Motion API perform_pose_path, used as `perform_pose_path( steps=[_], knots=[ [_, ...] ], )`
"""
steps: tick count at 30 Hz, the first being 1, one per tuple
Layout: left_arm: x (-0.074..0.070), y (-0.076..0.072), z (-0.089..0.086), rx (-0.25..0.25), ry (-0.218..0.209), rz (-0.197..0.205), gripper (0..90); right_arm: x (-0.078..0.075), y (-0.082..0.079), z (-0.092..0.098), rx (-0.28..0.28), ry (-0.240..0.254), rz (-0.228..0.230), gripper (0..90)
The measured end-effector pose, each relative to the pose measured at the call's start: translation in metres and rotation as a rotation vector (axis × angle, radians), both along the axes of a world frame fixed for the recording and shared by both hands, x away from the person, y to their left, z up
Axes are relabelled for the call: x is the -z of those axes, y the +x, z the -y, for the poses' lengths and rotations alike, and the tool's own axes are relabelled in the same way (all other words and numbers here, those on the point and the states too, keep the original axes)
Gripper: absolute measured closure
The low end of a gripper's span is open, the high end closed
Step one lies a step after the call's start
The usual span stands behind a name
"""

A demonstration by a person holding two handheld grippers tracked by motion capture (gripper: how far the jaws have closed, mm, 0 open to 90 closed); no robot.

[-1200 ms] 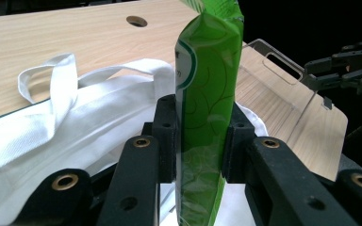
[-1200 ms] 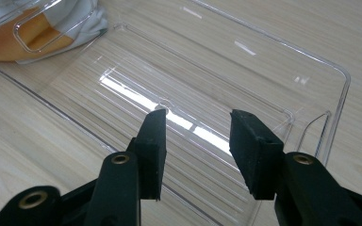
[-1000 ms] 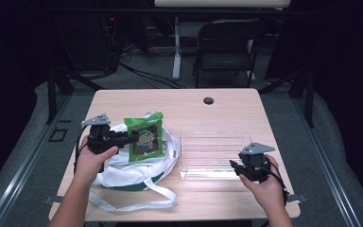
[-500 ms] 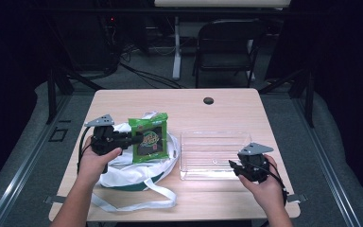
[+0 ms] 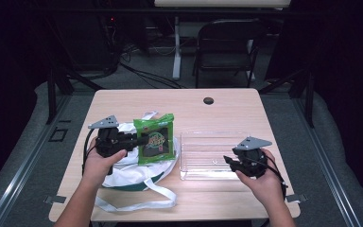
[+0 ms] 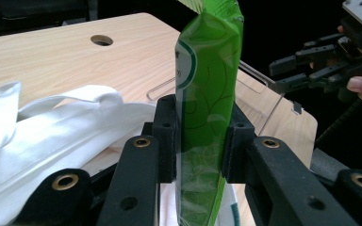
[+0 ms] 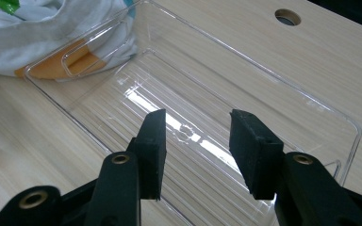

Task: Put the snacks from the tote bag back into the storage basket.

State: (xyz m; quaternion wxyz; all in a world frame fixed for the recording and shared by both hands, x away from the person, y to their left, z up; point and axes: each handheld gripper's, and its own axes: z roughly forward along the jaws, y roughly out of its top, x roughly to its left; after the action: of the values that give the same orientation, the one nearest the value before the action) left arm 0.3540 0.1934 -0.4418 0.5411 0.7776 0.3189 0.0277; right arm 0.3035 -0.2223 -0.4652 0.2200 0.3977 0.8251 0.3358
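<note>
green snack packet (image 5: 155,140) light, crinkly, slippery film; left gripper (image 5: 139,140) clamped on its flat edge above white bag (image 5: 127,166). right gripper (image 5: 228,161) jaws apart, empty, over clear tray (image 5: 208,137).

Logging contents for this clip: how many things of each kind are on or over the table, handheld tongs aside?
Green snack packet: 1
White cloth bag: 1
Clear plastic tray: 1
Total: 3

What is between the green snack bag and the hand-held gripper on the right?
The clear plastic tray lies between the green snack bag and the right hand-held gripper; the high view shows it, empty, on the table.
</note>
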Motion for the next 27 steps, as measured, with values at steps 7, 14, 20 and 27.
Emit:
perform_pose_path(
  steps=[7,14,20,27],
  knots=[
    [0.001,-0.001,0.005,0.02,-0.008,-0.004,72.5,-0.015,0.009,-0.006,-0.07,-0.028,-0.028,59.5],
    [0.002,-0.003,0.011,0.032,-0.008,-0.004,72.6,-0.027,0.018,-0.01,-0.15,-0.057,-0.072,59.8],
    [0.001,-0.004,0.015,0.039,-0.008,0.0,72.5,-0.04,0.027,-0.018,-0.221,-0.099,-0.108,59.8],
    [0.003,-0.004,0.016,0.043,-0.007,-0.001,72.6,-0.055,0.036,-0.033,-0.314,-0.171,-0.113,59.6]
  ],
)
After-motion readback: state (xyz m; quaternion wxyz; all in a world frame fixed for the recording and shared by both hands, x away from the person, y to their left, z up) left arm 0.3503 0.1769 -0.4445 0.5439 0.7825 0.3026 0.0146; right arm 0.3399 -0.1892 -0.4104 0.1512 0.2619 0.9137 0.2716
